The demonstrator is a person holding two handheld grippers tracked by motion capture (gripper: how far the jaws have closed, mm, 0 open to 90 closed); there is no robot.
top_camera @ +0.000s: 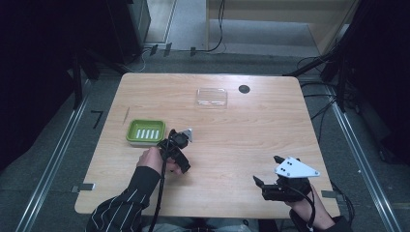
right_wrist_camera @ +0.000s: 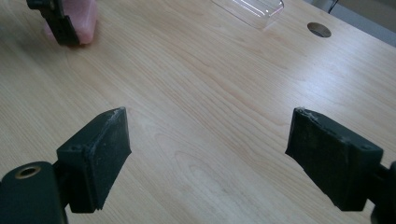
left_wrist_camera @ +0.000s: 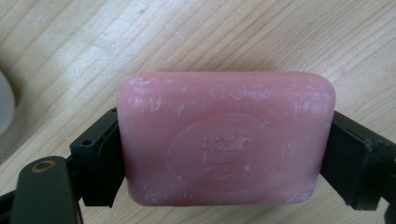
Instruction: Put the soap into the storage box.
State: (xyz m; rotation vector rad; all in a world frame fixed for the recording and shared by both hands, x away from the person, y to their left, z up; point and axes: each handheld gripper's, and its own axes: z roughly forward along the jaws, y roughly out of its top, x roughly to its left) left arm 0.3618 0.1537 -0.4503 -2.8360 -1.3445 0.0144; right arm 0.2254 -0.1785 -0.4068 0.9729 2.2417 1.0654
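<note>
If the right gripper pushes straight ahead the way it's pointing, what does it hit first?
Probably nothing near: bare table lies between the open right gripper jaws. Farther on, the clear lid looks roughly in line, though depth is uncertain.

In the high view the left gripper (top_camera: 178,145) and the person's hand hid the pink soap (left_wrist_camera: 225,138) completely. The right gripper view cut that soap off at its top edge, along with the clear lid (right_wrist_camera: 252,8). A pale object (left_wrist_camera: 4,102) at the left gripper view's left edge could not be identified.
</note>
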